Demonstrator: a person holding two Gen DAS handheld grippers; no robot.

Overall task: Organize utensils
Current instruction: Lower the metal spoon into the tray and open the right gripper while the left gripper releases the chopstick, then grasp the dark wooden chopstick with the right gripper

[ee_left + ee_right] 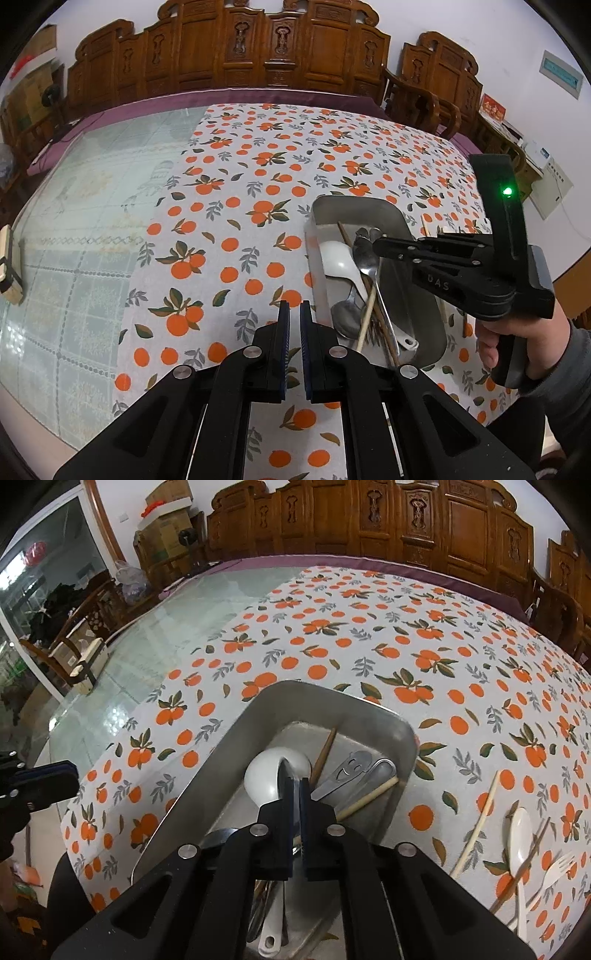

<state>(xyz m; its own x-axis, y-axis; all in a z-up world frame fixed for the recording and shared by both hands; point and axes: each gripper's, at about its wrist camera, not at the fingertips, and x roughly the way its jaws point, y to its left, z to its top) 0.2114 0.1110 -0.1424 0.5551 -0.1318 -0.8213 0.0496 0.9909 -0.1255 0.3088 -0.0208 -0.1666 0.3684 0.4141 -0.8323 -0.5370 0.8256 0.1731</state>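
Observation:
A metal tray point(417, 229) point(236, 738) sits on the orange-print cloth. It holds a white ceramic spoon point(338, 258) point(266, 775), metal spoons point(365, 258) point(347, 771) and wooden chopsticks point(365, 321) point(369, 795). My right gripper point(375, 245) point(295, 781) hangs low over the tray, just above the white spoon. It is shut, and I see nothing between its pads. My left gripper point(294, 306) point(74, 775) is shut and empty over the cloth, left of the tray. Right of the tray on the cloth lie a white plastic spoon point(519, 834), a white fork point(557, 867) and loose chopsticks point(476, 838).
The left part of the table is bare glass point(81, 221) over a pale patterned cloth, with a small wooden box point(9, 266) point(88, 664) at its edge. Carved wooden chairs point(258, 48) line the far side. A hand point(517, 332) holds the right gripper.

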